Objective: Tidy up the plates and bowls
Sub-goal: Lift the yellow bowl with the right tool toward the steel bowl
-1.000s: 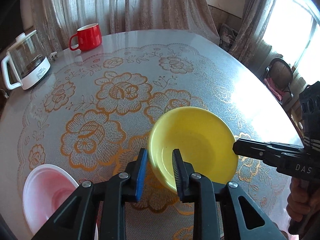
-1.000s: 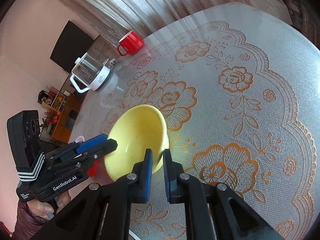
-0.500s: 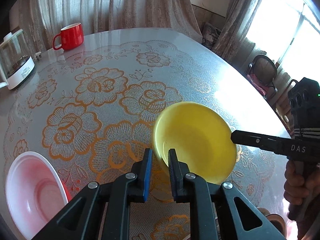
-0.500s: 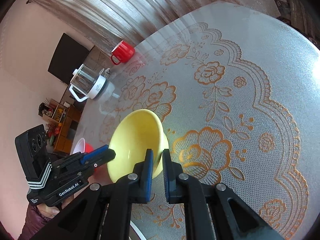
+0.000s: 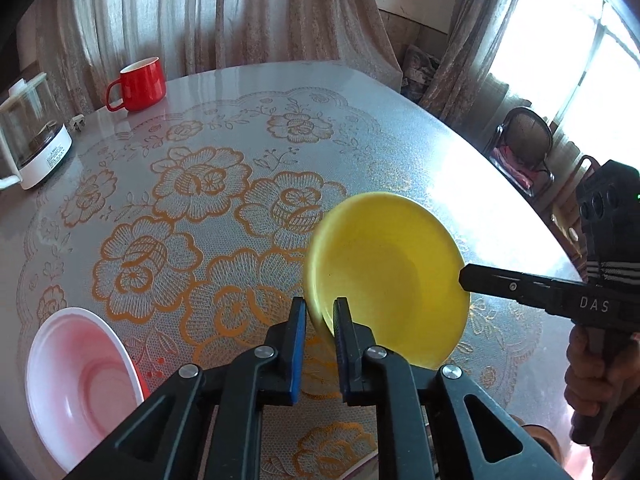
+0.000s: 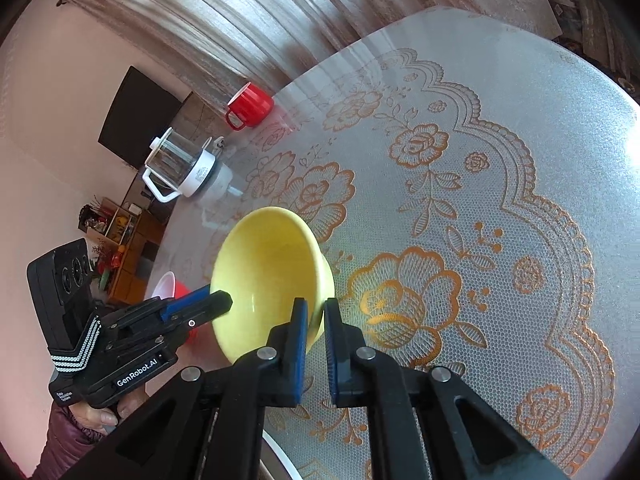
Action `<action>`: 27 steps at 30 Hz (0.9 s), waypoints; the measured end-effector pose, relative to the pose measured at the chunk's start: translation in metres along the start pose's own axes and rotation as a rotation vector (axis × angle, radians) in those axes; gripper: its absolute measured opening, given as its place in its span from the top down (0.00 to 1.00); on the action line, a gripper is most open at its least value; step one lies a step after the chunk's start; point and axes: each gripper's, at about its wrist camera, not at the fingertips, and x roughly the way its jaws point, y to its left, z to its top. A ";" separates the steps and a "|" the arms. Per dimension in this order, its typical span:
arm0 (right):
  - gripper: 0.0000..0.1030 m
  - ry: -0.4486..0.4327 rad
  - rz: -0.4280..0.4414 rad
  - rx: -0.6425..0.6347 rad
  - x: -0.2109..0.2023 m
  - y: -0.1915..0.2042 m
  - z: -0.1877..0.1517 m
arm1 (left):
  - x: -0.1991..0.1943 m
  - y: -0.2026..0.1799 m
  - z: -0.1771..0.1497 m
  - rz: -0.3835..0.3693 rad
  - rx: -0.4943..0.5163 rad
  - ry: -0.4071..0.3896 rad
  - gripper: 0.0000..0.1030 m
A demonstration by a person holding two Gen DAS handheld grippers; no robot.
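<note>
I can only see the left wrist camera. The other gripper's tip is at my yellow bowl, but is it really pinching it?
Observer: Yes. In the right wrist view, the right gripper is shut on the yellow bowl, with the rim between its two pads.
Child: What's behind my gripper?
Observer: Past the left gripper there is a wooden shelf full of small things against the wall.
Child: Anything else over there?
Observer: A dark screen hangs on the wall above that shelf.
</note>
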 end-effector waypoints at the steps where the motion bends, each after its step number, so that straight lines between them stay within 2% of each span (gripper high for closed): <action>1: 0.93 -0.009 0.004 0.002 -0.004 0.001 -0.001 | -0.006 -0.001 0.000 -0.002 0.000 -0.015 0.87; 10: 0.93 -0.085 0.057 -0.030 -0.046 0.032 -0.012 | -0.067 -0.016 -0.020 -0.008 -0.077 -0.144 0.88; 13: 0.93 -0.110 0.081 -0.050 -0.061 0.044 -0.021 | -0.091 -0.026 -0.034 0.041 -0.061 -0.202 0.88; 17: 0.93 -0.130 0.098 -0.099 -0.080 0.066 -0.038 | -0.120 -0.035 -0.057 0.070 -0.057 -0.266 0.88; 20: 0.93 -0.141 0.113 -0.123 -0.093 0.078 -0.053 | -0.138 -0.036 -0.076 0.052 -0.095 -0.291 0.88; 24: 0.93 -0.150 0.110 -0.154 -0.105 0.092 -0.076 | -0.154 -0.042 -0.102 0.064 -0.098 -0.309 0.87; 27: 0.93 -0.142 0.108 -0.162 -0.111 0.097 -0.094 | -0.161 -0.040 -0.120 0.028 -0.128 -0.304 0.87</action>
